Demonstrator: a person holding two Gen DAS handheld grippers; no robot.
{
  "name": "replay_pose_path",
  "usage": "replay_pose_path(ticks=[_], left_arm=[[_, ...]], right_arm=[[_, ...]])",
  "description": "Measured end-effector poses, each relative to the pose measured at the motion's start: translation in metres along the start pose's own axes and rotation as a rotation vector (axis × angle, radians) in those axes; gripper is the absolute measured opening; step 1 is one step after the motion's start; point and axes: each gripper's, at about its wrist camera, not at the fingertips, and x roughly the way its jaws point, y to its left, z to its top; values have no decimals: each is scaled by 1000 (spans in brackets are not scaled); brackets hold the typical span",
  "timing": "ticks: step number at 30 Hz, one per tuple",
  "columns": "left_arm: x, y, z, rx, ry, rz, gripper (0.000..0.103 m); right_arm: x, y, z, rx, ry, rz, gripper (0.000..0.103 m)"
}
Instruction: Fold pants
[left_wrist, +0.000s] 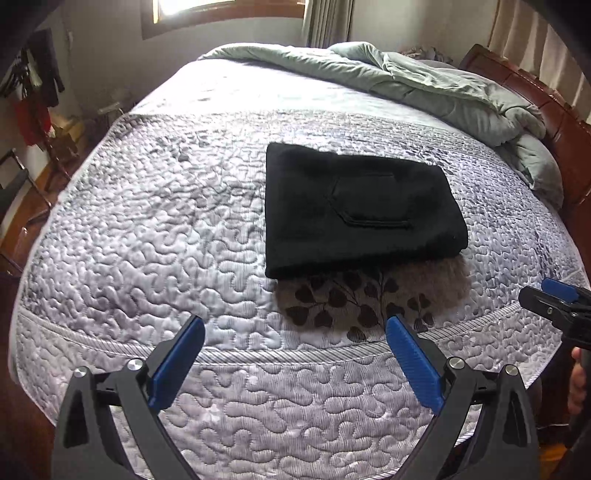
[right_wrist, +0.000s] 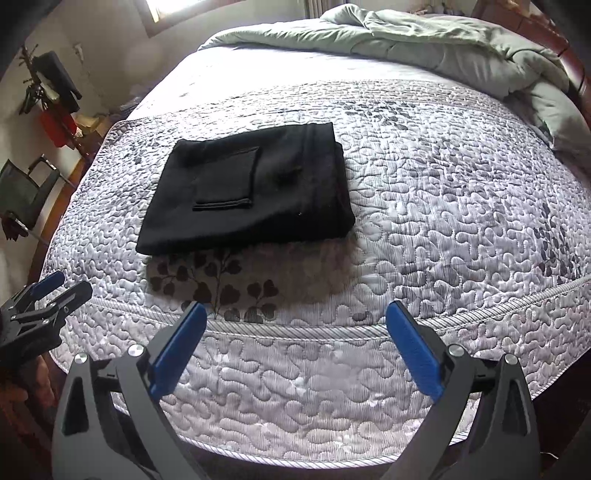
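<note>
The left gripper (left_wrist: 295, 328) hangs with its jaws spread wide and empty; the folded black pants (left_wrist: 358, 210) lie ahead on the bed (left_wrist: 147, 229). The right gripper (right_wrist: 295, 314), equally spread and empty, has the pants ahead to its left.

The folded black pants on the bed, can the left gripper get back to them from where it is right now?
Probably yes. The left gripper hangs open and empty over the quilted bedspread, and nothing lies between it and the folded black pants. The right gripper is off to the side, also open.
</note>
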Motion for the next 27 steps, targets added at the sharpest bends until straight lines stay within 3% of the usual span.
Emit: replay_pose_path(ticks=[12, 27], left_arm=[[-18, -9, 4, 4, -27, -24, 99], [-15, -13, 5, 12, -15, -4, 99]], right_arm=[[-11, 12, 5, -2, -22, 18, 97], [8, 21, 8, -8, 16, 14, 97]])
